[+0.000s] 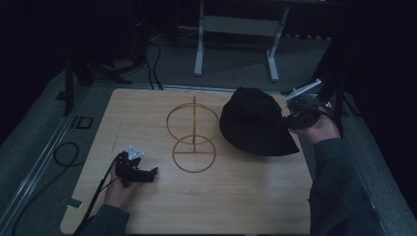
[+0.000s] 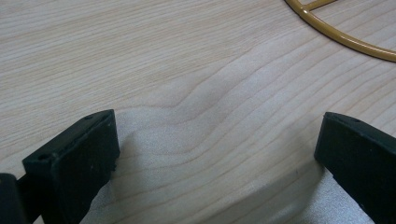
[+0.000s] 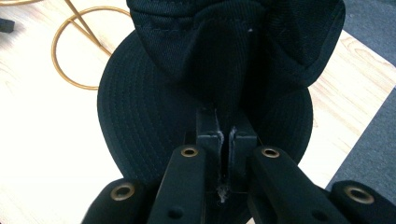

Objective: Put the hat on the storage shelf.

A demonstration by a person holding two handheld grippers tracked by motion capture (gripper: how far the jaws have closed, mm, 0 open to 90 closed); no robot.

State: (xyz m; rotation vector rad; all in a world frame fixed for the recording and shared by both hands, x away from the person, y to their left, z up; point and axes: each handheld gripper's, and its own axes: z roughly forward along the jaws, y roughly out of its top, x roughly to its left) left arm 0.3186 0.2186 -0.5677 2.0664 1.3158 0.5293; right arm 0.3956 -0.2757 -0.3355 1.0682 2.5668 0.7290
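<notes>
A black bucket hat (image 1: 255,123) sits at the right side of the wooden table, its brim spread toward the front. My right gripper (image 1: 290,117) is at the hat's right side, shut on a pinched fold of the crown fabric (image 3: 224,93); the jaws meet with cloth between them. A gold wire stand (image 1: 193,132) with two rings and an upright rod stands mid-table, left of the hat. My left gripper (image 1: 153,172) rests low at the front left, open over bare wood, its black fingers (image 2: 74,158) wide apart. An arc of the stand's base ring (image 2: 341,37) lies beyond them.
The wooden table (image 1: 147,113) has dark carpet around it. A black cable (image 1: 66,152) loops on the floor at the left. A white desk frame (image 1: 236,29) stands behind the table. The right table edge lies close to my right hand.
</notes>
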